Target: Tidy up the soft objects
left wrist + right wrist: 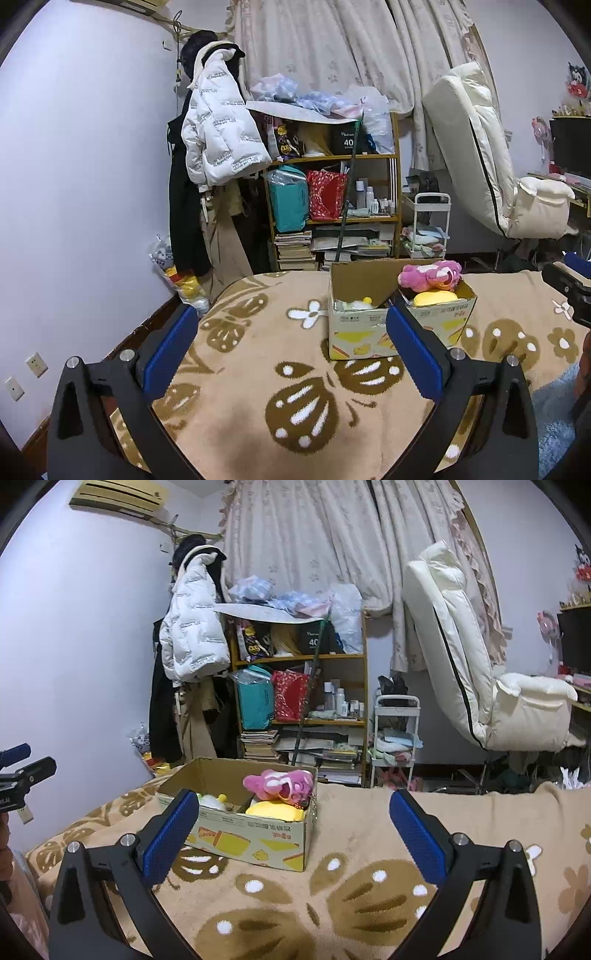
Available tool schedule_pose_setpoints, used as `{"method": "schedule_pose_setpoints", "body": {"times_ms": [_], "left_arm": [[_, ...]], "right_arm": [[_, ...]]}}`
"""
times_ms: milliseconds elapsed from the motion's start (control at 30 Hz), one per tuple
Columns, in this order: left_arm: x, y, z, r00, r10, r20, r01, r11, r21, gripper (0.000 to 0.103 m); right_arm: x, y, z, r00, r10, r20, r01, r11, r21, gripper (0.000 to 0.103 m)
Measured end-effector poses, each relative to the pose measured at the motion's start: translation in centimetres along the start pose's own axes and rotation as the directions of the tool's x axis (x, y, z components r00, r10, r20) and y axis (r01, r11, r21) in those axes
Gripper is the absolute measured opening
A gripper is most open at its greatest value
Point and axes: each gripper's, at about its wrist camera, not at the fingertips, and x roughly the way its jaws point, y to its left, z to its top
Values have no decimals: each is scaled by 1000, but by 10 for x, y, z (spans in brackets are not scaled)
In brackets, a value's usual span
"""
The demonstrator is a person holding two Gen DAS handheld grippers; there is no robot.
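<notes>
A: Left wrist view, bottom of frame: left gripper (291,354) spread wide, blue pads apart, nothing between them. Right wrist view, same deal: right gripper (291,834) released and empty, hanging over the blanket (295,904).

B: So nothing in hand. Where are the soft objects?

A: In the cardboard box (369,332), right of centre in the left view, left of centre in the right view (258,843). Pink plush (280,782) lies on top at the box's far right corner, yellow plush (275,808) just under it, and a small white-and-yellow toy (212,800) sits in the left compartment.

B: Progress call?

A: Looks late or finished. No loose soft toy shows anywhere on the blanket in either view. Can't rule out something outside the frames.

B: Surface?

A: Tan fleece blanket with brown butterfly and white flower pattern, on what seems a bed. Box sits on it, flaps open.

B: Beyond that?

A: Centre of frame: cluttered wooden shelf (299,701) with books, bags, bottles. Left of it, a white puffer jacket (192,635) hung up. Right, a cream recliner (480,664) tilted up, small white cart (397,731) between. Curtains (332,535) across the top, air conditioner (118,496) upper left.
</notes>
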Motion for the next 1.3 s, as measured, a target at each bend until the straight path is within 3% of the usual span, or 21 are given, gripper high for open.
{"method": "schedule_pose_setpoints", "body": {"times_ms": [1300], "left_arm": [[14, -7, -5, 998, -22, -54, 22, 1000, 1, 100]], "right_arm": [[3, -5, -4, 1000, -16, -17, 16, 1000, 9, 103]]}}
